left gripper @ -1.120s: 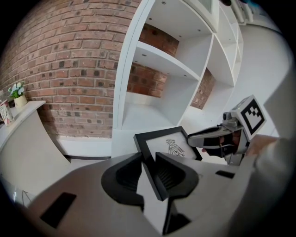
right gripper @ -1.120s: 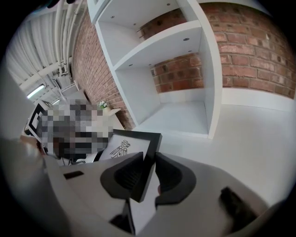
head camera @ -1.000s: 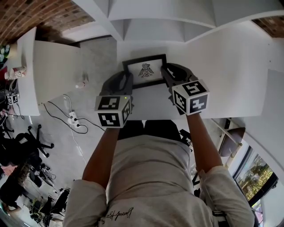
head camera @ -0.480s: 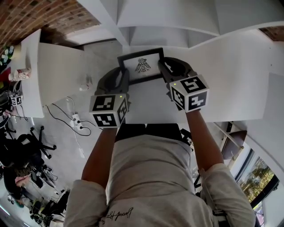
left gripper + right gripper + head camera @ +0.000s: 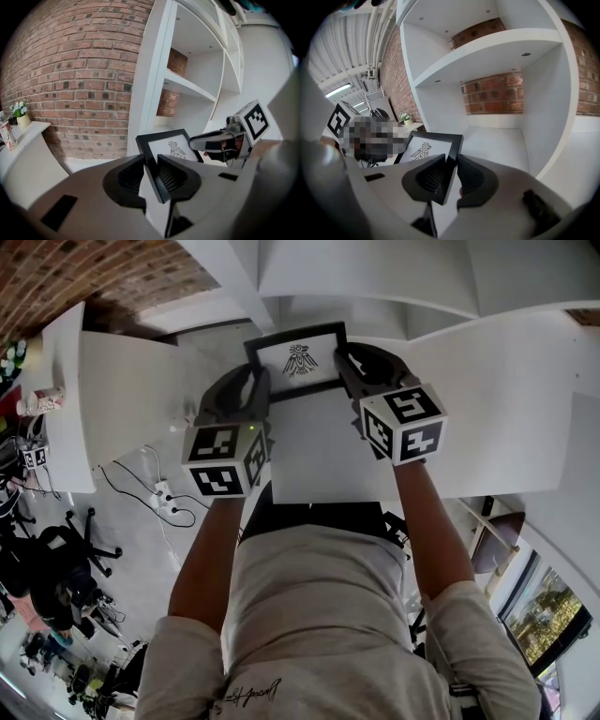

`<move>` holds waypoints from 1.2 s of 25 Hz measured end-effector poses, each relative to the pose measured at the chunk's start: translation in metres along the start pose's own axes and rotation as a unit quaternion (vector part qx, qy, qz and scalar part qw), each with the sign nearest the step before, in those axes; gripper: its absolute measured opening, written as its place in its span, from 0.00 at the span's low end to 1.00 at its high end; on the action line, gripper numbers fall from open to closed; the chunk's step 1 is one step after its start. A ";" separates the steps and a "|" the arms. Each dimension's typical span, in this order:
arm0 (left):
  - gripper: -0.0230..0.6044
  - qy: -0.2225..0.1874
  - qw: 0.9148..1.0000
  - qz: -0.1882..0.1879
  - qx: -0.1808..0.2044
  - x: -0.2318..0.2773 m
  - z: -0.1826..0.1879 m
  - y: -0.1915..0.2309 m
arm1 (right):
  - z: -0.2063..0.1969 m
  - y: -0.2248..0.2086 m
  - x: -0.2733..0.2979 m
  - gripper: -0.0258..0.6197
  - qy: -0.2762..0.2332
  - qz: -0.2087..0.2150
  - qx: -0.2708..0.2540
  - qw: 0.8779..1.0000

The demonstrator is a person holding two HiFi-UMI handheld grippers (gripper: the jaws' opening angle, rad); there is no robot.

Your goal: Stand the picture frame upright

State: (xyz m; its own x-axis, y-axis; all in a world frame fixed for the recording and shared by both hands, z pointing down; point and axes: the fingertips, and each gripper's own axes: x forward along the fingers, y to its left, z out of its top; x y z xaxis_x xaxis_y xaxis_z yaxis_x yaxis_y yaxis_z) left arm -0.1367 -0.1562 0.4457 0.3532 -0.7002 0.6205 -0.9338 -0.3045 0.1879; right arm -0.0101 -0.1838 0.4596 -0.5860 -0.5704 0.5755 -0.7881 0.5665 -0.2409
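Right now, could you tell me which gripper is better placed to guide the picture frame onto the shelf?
Probably right: both clamp the picture frame, but the right gripper faces the open shelf bay, the left gripper its post.

Left hand-held gripper and right hand-held gripper each clamp the picture frame.

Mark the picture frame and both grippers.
picture frame (image 5: 298, 360): head view, on the bird print at its centre.
left gripper (image 5: 150, 159): left gripper view, between its jaw tips, clamped on the frame's edge.
right gripper (image 5: 451, 159): right gripper view, between its jaw tips, on the frame's opposite edge.
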 end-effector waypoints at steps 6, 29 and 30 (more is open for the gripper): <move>0.20 -0.003 1.000 -0.003 0.002 0.006 0.001 0.010 | 0.001 0.000 0.012 0.18 -0.003 -0.002 -0.001 1.000; 0.18 0.028 1.000 -0.014 0.002 0.036 -0.014 0.016 | -0.009 -0.023 0.035 0.17 0.004 -0.032 0.027 0.999; 0.18 0.028 1.000 -0.013 0.003 0.037 -0.014 0.017 | -0.008 -0.023 0.036 0.17 0.003 -0.033 0.027 0.999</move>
State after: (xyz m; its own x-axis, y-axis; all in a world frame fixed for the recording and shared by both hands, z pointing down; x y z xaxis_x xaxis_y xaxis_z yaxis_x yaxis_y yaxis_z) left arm -0.1403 -0.1781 0.4822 0.3725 -0.6547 0.6577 -0.9243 -0.3255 0.1994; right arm -0.0110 -0.2126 0.4925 -0.5313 -0.6012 0.5969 -0.8342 0.4942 -0.2448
